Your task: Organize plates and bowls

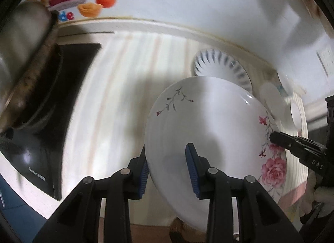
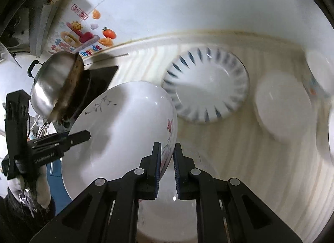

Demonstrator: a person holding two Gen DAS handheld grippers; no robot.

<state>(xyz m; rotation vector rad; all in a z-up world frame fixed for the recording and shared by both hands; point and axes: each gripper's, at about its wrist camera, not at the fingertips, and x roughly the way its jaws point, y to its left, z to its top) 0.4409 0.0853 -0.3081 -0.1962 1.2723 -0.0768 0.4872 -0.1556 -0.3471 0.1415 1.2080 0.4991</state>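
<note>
A white plate with pink flowers (image 1: pixel 217 130) is held tilted above the counter; it also shows in the right wrist view (image 2: pixel 125 130). My left gripper (image 1: pixel 169 169) straddles its near rim, one blue pad on each face, with a gap on the inner side. My right gripper (image 2: pixel 167 167) is shut on the plate's flowered rim; in the left wrist view it reaches in from the right (image 1: pixel 292 144). A blue-striped bowl (image 2: pixel 208 84) sits behind, also seen in the left wrist view (image 1: pixel 223 67). A plain white plate (image 2: pixel 281 107) lies to its right.
A steel wok (image 2: pixel 54 84) sits on the black stove (image 1: pixel 62 101) at the left. The striped white counter (image 2: pixel 250 159) runs to the wall. More white dishes (image 2: pixel 321 71) sit at the far right. Another white dish (image 2: pixel 167 218) lies under the right gripper.
</note>
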